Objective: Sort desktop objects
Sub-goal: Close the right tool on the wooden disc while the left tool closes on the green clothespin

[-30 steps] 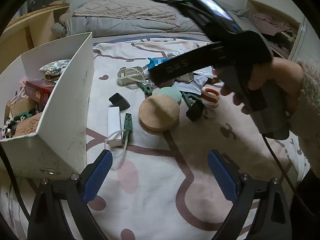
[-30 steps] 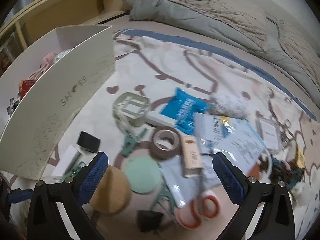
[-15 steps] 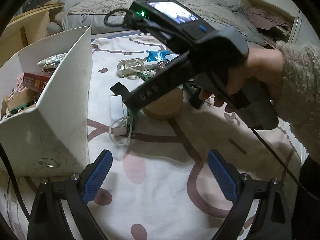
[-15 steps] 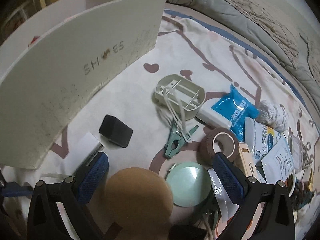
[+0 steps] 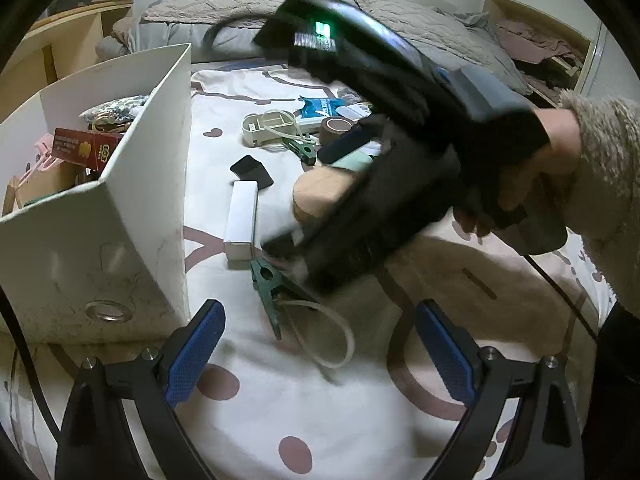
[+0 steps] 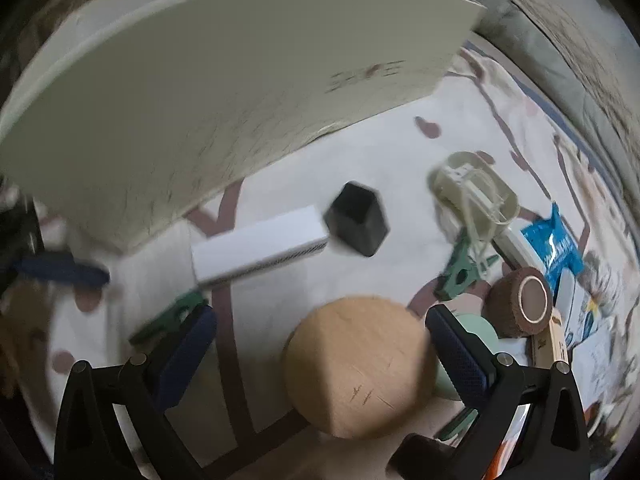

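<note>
- right gripper (image 6: 320,344) spread wide, holding nothing; wooden disc (image 6: 356,364) sits low between its pads, nearer the right one; the view is motion-blurred, so it looks to be moving fast
- left gripper (image 5: 320,340) also wide and empty; hovers over the sheet (image 5: 280,420) with a green clip (image 5: 268,284) and its pale cord loop (image 5: 328,336) just ahead
- white shoe box (image 5: 132,184) stands at the left, already part-filled; I take it as the drop target
- my guess is the disc is the pick; risk 1: it lies flat and wide, so the jaws may not span it, and pads landing on its top face would just skid or push it
- risk 2: a mint-green round piece (image 6: 472,344) lies partly under the right pad (image 6: 456,356) side; closing here could pinch both or drag it along
- risk 3: soft bedding; pressing down sinks the disc and tilts it; grip goes crooked
- risk 4: the right tool crosses low in front of the left camera; white slim box (image 5: 240,220) and clip sit under it; a sweep could knock them, or the two tools could collide
- risk 5: the cord loop could snag a left finger (image 5: 196,352) if that claw dips
</note>
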A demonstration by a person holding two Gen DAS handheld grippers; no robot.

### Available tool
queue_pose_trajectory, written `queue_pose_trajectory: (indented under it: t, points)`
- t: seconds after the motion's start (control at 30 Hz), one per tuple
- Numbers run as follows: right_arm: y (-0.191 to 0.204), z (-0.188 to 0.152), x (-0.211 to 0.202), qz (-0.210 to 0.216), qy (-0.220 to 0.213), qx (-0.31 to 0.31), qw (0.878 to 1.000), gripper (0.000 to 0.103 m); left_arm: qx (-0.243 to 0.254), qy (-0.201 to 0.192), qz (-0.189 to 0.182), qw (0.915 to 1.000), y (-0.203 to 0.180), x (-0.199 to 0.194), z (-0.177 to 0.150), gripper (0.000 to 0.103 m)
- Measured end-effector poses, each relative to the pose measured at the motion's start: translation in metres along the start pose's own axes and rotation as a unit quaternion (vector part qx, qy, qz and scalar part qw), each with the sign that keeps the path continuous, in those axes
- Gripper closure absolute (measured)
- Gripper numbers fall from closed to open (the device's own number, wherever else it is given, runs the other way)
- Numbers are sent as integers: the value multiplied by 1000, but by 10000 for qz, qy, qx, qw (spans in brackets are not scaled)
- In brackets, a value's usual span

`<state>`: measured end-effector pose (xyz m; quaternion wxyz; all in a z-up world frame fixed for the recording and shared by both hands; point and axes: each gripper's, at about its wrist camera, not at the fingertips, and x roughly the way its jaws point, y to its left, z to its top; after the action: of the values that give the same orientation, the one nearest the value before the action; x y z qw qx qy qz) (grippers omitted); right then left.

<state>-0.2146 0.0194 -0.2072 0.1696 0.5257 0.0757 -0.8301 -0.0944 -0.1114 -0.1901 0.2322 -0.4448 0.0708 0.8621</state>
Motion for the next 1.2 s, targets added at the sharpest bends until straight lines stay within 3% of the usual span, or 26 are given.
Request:
queue_pose_trajectory:
  t: [0.1, 0.2, 0.3, 0.4, 0.47, 0.57, 0.97, 1.2]
  points:
    - [-18, 3, -5, -151, -105, 477, 9987, 0, -13, 13, -26, 10000, 1, 1, 1, 8]
    - [-37, 6, -2, -309, 61, 1074, 9937, 0, -45, 54, -64, 10000, 2, 4, 1, 13]
    - [-53, 7, -4, -210, 9, 1618, 9866, 1, -62, 91, -66, 9999, 2, 6, 2, 18]
    - [-52, 7, -8, -36, -32, 1697, 9855, 24, -131, 151, -17, 9998, 3, 10, 5, 18]
    - [-51, 8, -7, 315, 35, 1702, 9849, 50, -193, 180, 12, 9997, 4, 12, 7, 19]
    - [-41, 6, -4, 334, 140, 1547, 9873, 67, -243, 190, 87, 9995, 4, 15, 10, 21]
    - [-30, -32, -22, 362, 21, 1191, 9922, 68, -231, 328, 425, 9983, 0, 29, 14, 30]
    - [-31, -57, -34, 598, 96, 1319, 9894, 68, -289, 389, 645, 9967, 8, 36, 11, 45]
